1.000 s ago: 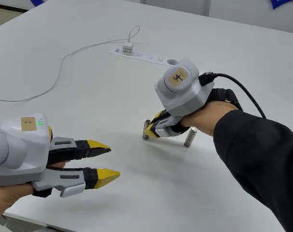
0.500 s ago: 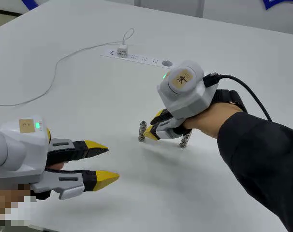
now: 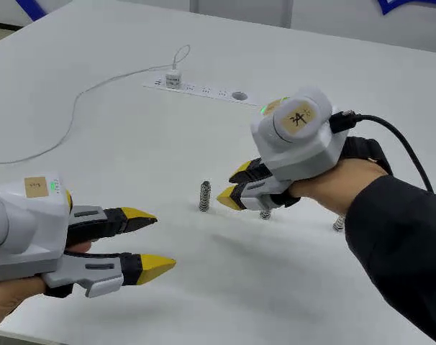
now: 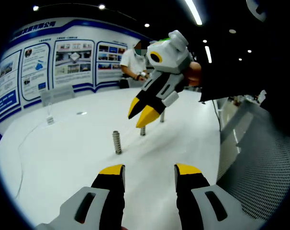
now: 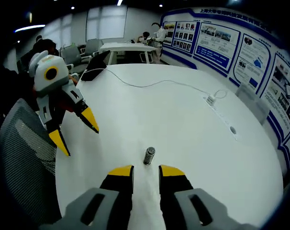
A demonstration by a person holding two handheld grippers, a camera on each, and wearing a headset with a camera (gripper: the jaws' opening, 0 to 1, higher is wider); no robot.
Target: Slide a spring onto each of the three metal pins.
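- Left gripper (image 3: 152, 241): released, jaws spread wide, empty; low at the near edge of the white table (image 3: 132, 144), well apart from the work.
- Right gripper (image 3: 234, 185): released too, jaws parted by a narrow gap, nothing clamped; tips aimed at the left spring (image 3: 203, 196), just short of it and apart from it, going by the right gripper view.
- Left spring: upright coil, standing free on the table just ahead of the right tips.
- Middle spring (image 3: 265, 214): upright, only its foot visible under the right gripper's body in the head view.
- Right spring (image 3: 339, 224): upright, half hidden behind the hand (image 3: 333, 183) that holds the right gripper.
- From the left gripper view: all three in a row running away from the near jaws, each upright, each apart from its neighbour.
- Pins inside the coils: too small to make out; presumably what keeps the coils standing.
- Both sets of jaws empty; every spring in sight upright.
- Progress, as a judgement: three of three apparently sleeved. Little or nothing left, bar checking that each coil is seated fully down.
- Further out: power strip (image 3: 203, 90) with a white plug (image 3: 173, 77) and a cable (image 3: 75, 104) trailing off to the left, well apart from the springs.
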